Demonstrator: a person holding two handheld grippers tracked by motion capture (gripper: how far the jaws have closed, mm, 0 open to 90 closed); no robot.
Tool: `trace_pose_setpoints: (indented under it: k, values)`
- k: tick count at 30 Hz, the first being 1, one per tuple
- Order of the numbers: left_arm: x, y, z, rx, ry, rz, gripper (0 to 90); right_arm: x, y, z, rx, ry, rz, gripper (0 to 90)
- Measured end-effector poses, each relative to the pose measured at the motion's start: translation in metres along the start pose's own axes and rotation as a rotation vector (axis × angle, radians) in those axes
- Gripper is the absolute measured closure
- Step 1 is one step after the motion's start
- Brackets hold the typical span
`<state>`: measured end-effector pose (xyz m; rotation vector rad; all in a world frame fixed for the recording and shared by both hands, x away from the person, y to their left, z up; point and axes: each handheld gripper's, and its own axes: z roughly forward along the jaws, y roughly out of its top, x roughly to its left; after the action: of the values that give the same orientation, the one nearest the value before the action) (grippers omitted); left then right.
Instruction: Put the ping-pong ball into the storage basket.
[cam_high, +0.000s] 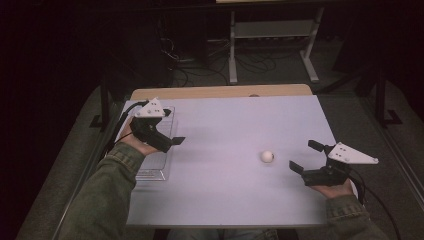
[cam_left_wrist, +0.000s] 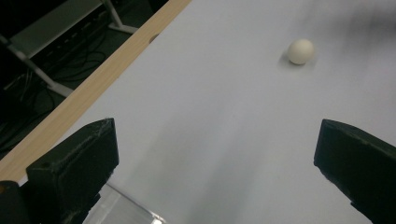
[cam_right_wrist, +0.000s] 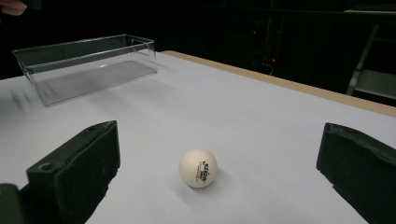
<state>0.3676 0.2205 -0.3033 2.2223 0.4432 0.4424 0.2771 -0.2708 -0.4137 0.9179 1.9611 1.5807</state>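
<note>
- One white ball (cam_high: 267, 156) lay on the pale worktop (cam_high: 225, 125), right of its middle, touching nothing else.
- The right gripper (cam_high: 305, 156) sat low near the worktop's right edge, its fingers (cam_right_wrist: 74, 175) spread wide apart and empty, aimed at the ball.
- From the right gripper view, the ball (cam_right_wrist: 198, 168) rested ahead of the two fingers and roughly midway between their lines, clear of both; small printed marks showed on its near side.
- The left gripper (cam_high: 175, 140) was held over the left part of the worktop, above a clear plastic bin (cam_high: 155, 172), with its fingers (cam_left_wrist: 77, 172) likewise parted and holding nothing.
- From the left gripper view, the ball (cam_left_wrist: 300, 51) lay well apart from those fingers, far across the bare surface.
- The bin (cam_right_wrist: 84, 63) stood open-topped along the worktop's left edge, well apart from the ball, with nothing visible inside it.
- A wooden strip (cam_high: 220, 91) ran along the far side of the worktop.
</note>
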Motion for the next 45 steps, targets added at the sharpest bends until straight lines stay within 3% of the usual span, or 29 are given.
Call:
trace_pose_setpoints:
  k: [13, 27, 45]
  values:
    - [0.0, 0.021, 0.018, 0.015, -0.046, 0.027, 0.0, 0.0, -0.001, -0.001, 0.011, -0.001, 0.004, 0.0]
    - [-0.007, 0.046, 0.039, 0.038, -0.095, 0.085, 0.0, -0.002, -0.002, -0.002, 0.009, -0.012, 0.01, 0.0]
    - [-0.009, 0.061, 0.065, 0.062, -0.146, 0.114, 0.0, -0.004, -0.004, -0.001, 0.024, -0.02, 0.018, 0.0]
